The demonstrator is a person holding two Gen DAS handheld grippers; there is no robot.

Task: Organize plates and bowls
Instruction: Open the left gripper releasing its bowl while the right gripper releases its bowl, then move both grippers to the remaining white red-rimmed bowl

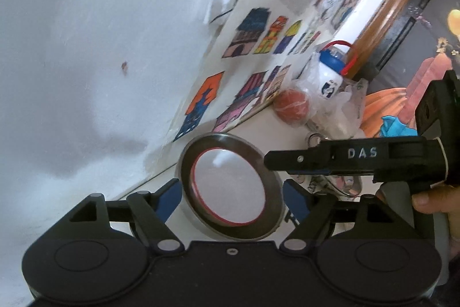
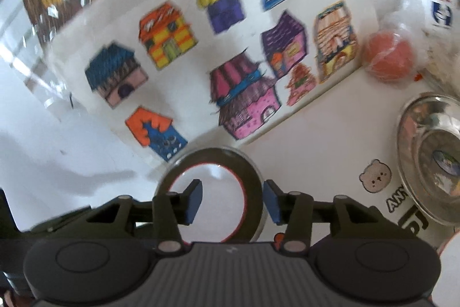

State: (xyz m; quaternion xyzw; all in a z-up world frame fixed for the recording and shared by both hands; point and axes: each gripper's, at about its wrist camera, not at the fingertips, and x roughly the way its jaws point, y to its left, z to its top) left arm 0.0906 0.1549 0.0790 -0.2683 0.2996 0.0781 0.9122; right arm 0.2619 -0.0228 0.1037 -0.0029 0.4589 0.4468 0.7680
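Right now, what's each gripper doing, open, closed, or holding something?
Left gripper: open, pads either side of the dark-rimmed plate, not pressing.
Right gripper: open, holding nothing.

Left gripper point(image 1: 232, 199): jaws apart, blue pads point(image 1: 169, 199) pressing on nothing.
Right gripper point(image 2: 232, 202): jaws apart, angled downward.
Hand point(image 1: 431, 202): wraps the right gripper's handle.
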